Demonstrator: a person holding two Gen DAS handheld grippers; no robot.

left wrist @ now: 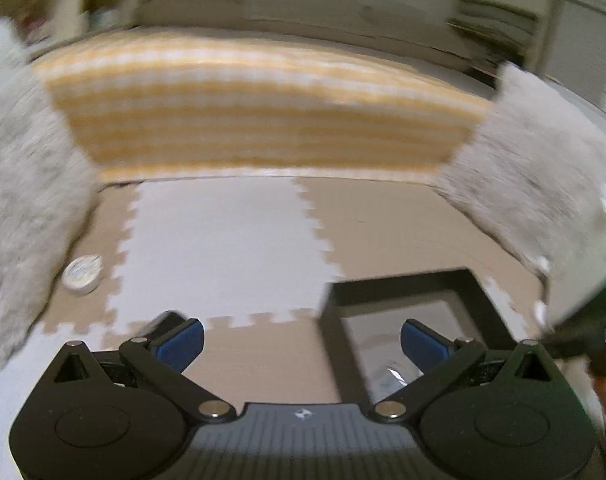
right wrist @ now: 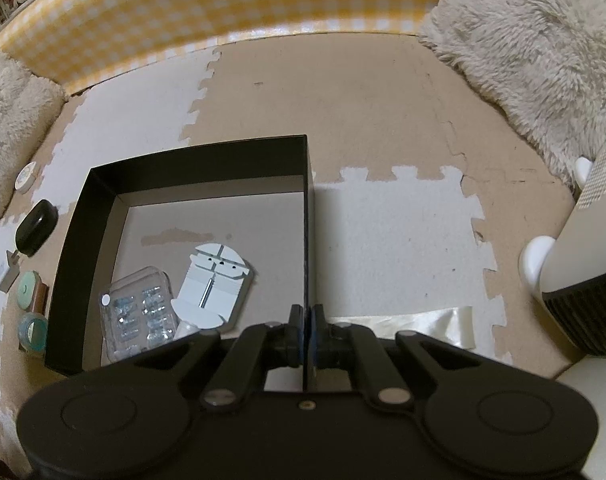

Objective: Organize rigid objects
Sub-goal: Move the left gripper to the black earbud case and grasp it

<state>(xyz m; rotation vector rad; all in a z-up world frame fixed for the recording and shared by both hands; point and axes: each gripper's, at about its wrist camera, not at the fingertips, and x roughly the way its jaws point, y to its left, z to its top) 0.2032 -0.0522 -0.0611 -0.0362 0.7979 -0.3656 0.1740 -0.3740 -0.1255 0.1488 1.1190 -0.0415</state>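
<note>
A black open box point(right wrist: 199, 148) stands on the foam puzzle mat. Inside it lie a clear plastic case point(right wrist: 139, 312) of small metal parts and a white card with a thin tool point(right wrist: 215, 284). My right gripper point(right wrist: 305, 332) is shut on the box's right wall, whose edge runs between the pads. Left of the box lie a black oval case point(right wrist: 37, 226), a white round tin point(right wrist: 25, 176) and two teal tape rolls point(right wrist: 27, 290). My left gripper point(left wrist: 303, 340) stands open and holds nothing, just left of the box point(left wrist: 403, 280). The tin point(left wrist: 81, 274) lies far to its left.
A yellow checked panel point(right wrist: 223, 8) bounds the mat at the back, with fluffy cushions point(right wrist: 543, 40) at both sides. A white appliance with a dark ribbed base point(right wrist: 575, 264) stands at the right. A shiny cream sheet point(right wrist: 423, 320) lies beside the box.
</note>
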